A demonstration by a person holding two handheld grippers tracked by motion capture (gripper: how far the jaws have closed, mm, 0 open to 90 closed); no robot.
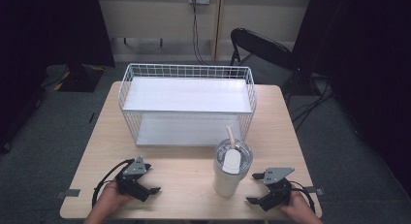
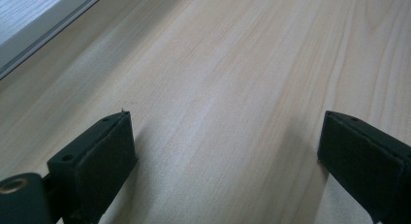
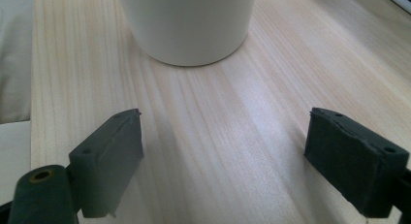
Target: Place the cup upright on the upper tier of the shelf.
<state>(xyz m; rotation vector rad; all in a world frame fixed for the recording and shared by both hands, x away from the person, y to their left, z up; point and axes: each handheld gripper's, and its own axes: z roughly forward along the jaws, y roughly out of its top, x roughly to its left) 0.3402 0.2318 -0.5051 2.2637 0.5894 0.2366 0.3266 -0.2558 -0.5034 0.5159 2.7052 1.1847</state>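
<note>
White tumbler (image 1: 231, 171) is standing upright just left of your right gripper (image 1: 258, 188), whose jaws are gaping empty, probably nearer than your likewise released left gripper (image 1: 151, 178).

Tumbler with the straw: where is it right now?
In the high view the tumbler stands upright on the table, front right, just ahead of the wire shelf and beside the open right gripper.

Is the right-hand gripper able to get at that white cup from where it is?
Probably yes: the right gripper is open beside the cup, with bare table between them.
</note>
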